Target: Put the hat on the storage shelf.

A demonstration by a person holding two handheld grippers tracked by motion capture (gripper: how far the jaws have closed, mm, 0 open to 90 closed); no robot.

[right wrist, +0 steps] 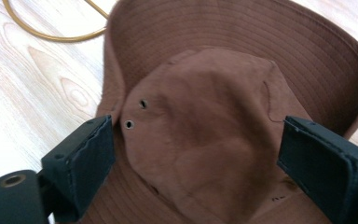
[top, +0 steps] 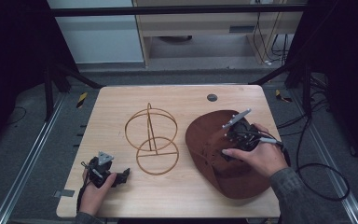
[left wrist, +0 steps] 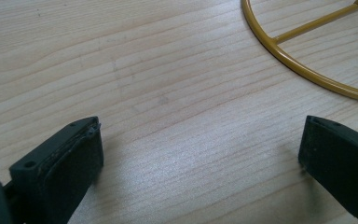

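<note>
Hat (top: pixel 214 144): I see it lying on the right half of the surface (top: pixel 121 102), brown, brim spread flat, crown slumped and creased.
Right tool (right wrist: pixel 196 154): I have it hovering over the crown, jaws wide apart on either side of it, gripping nothing.
Left tool (left wrist: pixel 200 154): I hold it low over bare wood at the near left, jaws wide open and empty.
Stand (top: pixel 151 140): a gold wire frame with a round base, in the middle of the surface, just left of the hat and apart from it.
Handling: I judge the hat light and limp; the cloth will fold under the jaws, not resist, and the brim will droop once lifted.
Where to grip: I would pinch a fold of the crown near the two eyelets (right wrist: pixel 136 114), or the brim edge; the cloth looks matte, so slipping seems unlikely.
Risk: a shallow pinch could pull free as the brim sags.
</note>
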